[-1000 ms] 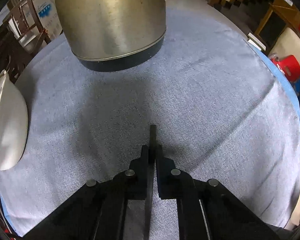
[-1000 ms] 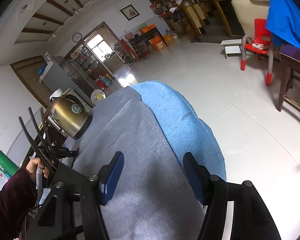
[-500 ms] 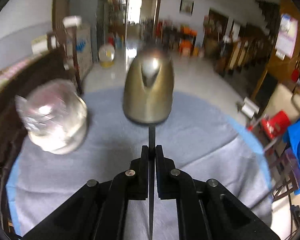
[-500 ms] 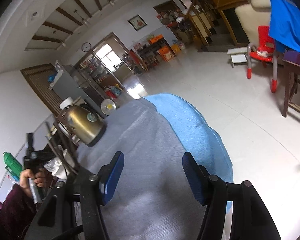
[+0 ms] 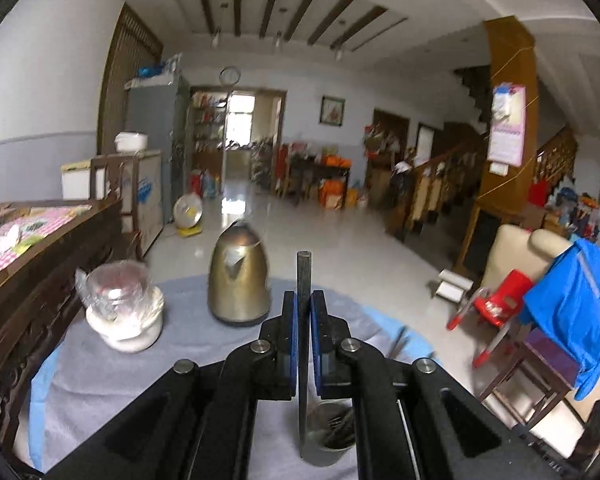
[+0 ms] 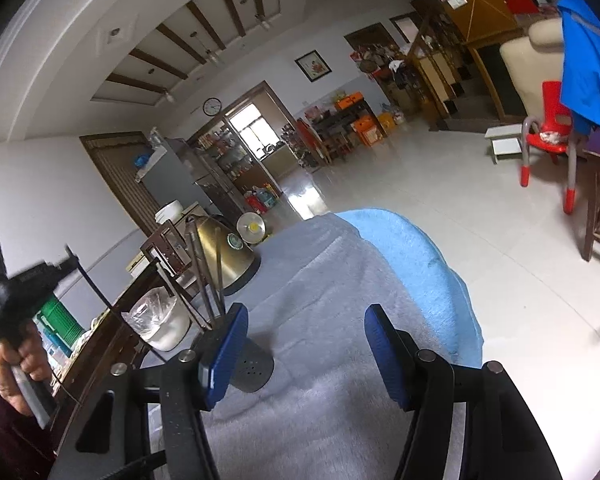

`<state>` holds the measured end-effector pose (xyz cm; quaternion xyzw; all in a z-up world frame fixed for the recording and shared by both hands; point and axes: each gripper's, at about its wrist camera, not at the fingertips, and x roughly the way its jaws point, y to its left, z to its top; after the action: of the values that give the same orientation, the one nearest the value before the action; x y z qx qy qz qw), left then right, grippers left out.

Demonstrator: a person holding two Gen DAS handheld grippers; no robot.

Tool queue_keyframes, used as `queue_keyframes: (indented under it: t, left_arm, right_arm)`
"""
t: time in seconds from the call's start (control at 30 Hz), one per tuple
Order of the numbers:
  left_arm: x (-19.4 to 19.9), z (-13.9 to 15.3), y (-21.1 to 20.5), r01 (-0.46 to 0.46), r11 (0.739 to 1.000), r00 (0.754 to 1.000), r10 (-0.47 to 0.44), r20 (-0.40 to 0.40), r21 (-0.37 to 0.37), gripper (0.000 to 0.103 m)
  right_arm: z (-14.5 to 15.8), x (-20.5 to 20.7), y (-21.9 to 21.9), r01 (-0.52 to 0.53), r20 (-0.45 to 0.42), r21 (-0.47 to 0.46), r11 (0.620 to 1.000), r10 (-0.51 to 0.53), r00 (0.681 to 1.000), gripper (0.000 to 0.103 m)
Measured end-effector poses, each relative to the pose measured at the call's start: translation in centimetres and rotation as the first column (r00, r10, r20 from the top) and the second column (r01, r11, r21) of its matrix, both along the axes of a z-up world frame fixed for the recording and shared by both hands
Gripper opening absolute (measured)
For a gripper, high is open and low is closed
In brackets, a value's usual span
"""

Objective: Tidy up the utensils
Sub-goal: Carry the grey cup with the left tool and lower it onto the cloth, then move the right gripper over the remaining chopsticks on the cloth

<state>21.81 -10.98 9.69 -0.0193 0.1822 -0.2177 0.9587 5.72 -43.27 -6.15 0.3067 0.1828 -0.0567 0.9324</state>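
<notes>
Utensil (image 5: 302,320): thin dark flat handle, clamped between the blue pads of the left gripper (image 5: 303,312), jaws nearly touching, handle end sticking up past the tips. Its lower end hangs over the grey utensil holder (image 5: 327,436), which stands on the table (image 5: 100,380) near its near edge with other utensils inside. Right gripper (image 6: 304,344): jaws well apart, holding nothing, above the grey cloth. Brass kettle (image 5: 239,280) and white bowl (image 5: 124,320) sit toward the far edge.
</notes>
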Motion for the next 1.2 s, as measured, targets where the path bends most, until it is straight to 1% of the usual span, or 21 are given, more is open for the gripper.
queue_keyframes:
  t: [0.13, 0.23, 0.3, 0.43, 0.47, 0.53, 0.63, 0.7, 0.77, 0.83, 0.9, 0.93, 0.97, 1.0, 1.1, 1.13, 1.2]
  left_arm:
    - [-0.4, 1.1, -2.0, 0.022, 1.0, 0.996, -0.023, 0.082, 0.006, 0.006]
    - [-0.1, 0.9, -3.8, 0.028, 1.0, 0.994, -0.029, 0.106, 0.013, 0.006]
    - [0.1, 0.1, -5.1, 0.025, 0.999, 0.993, -0.028, 0.118, 0.034, 0.006]
    - [0.8, -2.5, -6.6, 0.012, 0.998, 0.998, -0.017, 0.064, 0.063, 0.007]
    - [1.5, -3.5, -6.9, 0.016, 0.997, 0.999, -0.018, 0.03, 0.069, 0.007]
    - [2.0, -4.6, -7.0, 0.026, 0.997, 0.999, -0.024, -0.025, 0.077, 0.007]
    - [2.1, -5.5, -7.1, 0.042, 0.991, 0.996, -0.031, -0.084, 0.13, 0.007]
    - [1.2, -5.3, -6.8, 0.049, 0.989, 0.995, -0.036, -0.098, 0.143, 0.019]
    - [0.0, -4.6, -5.7, 0.049, 0.989, 0.996, -0.038, -0.081, 0.138, 0.044]
    - [-1.3, -4.3, -4.2, 0.045, 0.989, 0.996, -0.034, -0.081, 0.142, 0.057]
    - [-2.5, -4.6, -2.3, 0.039, 0.988, 0.994, -0.023, -0.111, 0.149, 0.058]
    - [-3.2, -5.2, -1.2, 0.03, 0.985, 0.99, -0.006, -0.144, 0.169, 0.06]
    - [-3.6, -5.9, -0.4, 0.013, 0.983, 0.984, 0.021, -0.178, 0.185, 0.065]
    - [-3.9, -6.7, 0.5, -0.003, 0.981, 0.976, 0.044, -0.212, 0.193, 0.067]
    - [-5.2, -9.4, 3.4, -0.042, 0.975, 0.944, 0.111, -0.311, 0.22, 0.067]
    - [-5.7, -10.2, 4.4, -0.063, 0.968, 0.933, 0.144, -0.329, 0.245, 0.067]
    - [-6.6, -11.0, 5.6, -0.099, 0.957, 0.922, 0.191, -0.337, 0.273, 0.067]
  right_arm:
    - [0.1, -1.1, -0.3, -0.002, 0.004, 0.004, 1.0, 0.002, 1.0, 0.064]
    - [0.0, -1.4, -0.8, 0.004, 0.004, 0.009, 1.0, -0.004, 1.0, 0.064]
    - [-0.1, -1.6, -1.2, 0.008, 0.005, 0.017, 1.0, -0.008, 1.0, 0.064]
    - [-0.4, -1.9, -1.8, 0.017, -0.003, 0.026, 1.0, -0.017, 1.0, 0.064]
    - [-0.4, -2.0, -1.8, 0.018, -0.005, 0.025, 1.0, -0.018, 1.0, 0.064]
    - [-0.3, -2.2, -2.0, 0.022, -0.008, 0.027, 0.999, -0.022, 1.0, 0.064]
    - [-0.3, -2.2, -2.2, 0.025, -0.012, 0.035, 0.999, -0.025, 1.0, 0.064]
    - [-0.3, -2.1, -2.1, 0.018, -0.014, 0.045, 0.999, -0.018, 1.0, 0.065]
    - [0.0, -2.1, -1.7, 0.004, -0.008, 0.043, 0.999, -0.004, 1.0, 0.065]
    - [0.4, -2.0, -1.1, -0.013, -0.005, 0.033, 0.999, 0.013, 1.0, 0.065]
    - [0.8, -1.8, -0.3, -0.041, 0.002, 0.034, 0.999, 0.041, 0.999, 0.065]
    - [1.0, -1.7, 0.2, -0.057, 0.004, 0.031, 0.998, 0.057, 0.998, 0.065]
    - [1.2, -1.4, 0.9, -0.078, 0.004, 0.026, 0.997, 0.078, 0.997, 0.065]
    - [1.2, -1.1, 1.6, -0.098, 0.002, 0.023, 0.995, 0.098, 0.995, 0.065]
    - [1.2, -0.2, 3.7, -0.156, -0.01, 0.017, 0.988, 0.157, 0.988, 0.065]
    - [1.1, 0.3, 4.7, -0.185, -0.018, 0.016, 0.983, 0.185, 0.983, 0.065]
    - [0.9, 1.2, 6.5, -0.232, -0.036, 0.011, 0.973, 0.232, 0.972, 0.065]
